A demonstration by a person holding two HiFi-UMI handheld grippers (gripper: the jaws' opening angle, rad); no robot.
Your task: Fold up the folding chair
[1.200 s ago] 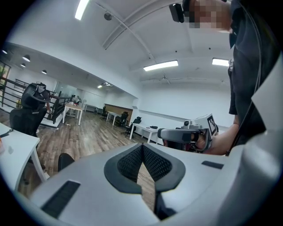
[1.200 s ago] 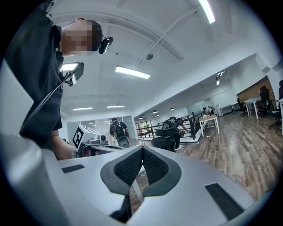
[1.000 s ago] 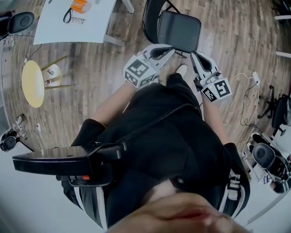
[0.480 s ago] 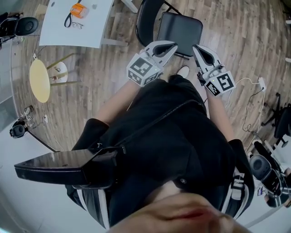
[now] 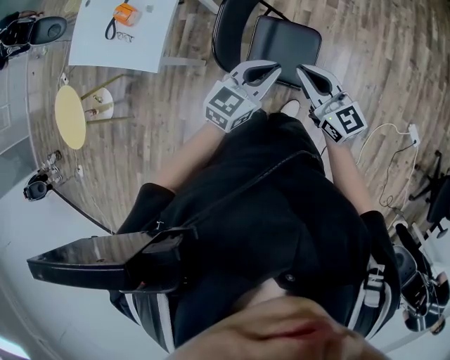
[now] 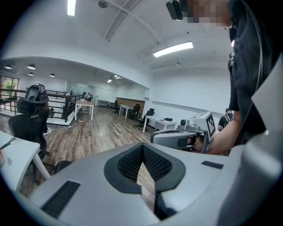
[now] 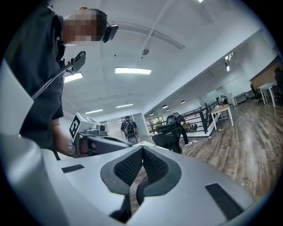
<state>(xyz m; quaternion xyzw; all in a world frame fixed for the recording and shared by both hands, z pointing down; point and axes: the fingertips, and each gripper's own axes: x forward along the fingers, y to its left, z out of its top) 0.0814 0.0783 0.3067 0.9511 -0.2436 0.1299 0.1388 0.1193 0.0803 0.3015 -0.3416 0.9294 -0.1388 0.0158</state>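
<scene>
The black folding chair stands unfolded on the wood floor at the top of the head view, its seat facing me and its curved backrest behind. My left gripper is at the seat's near left edge and my right gripper at its near right edge, both pointing towards the chair. In the left gripper view the left gripper has its pads pressed together with nothing between them. The right gripper is shut and empty too. Whether either tip touches the seat is not clear.
A white table with an orange object stands at the upper left, with a round yellow stool below it. A white cable lies on the floor at the right. My shoe is just short of the chair.
Both grippers have moved forward to the chair's front edge, staying shut. The whole view has shifted as I stepped closer to the chair.
</scene>
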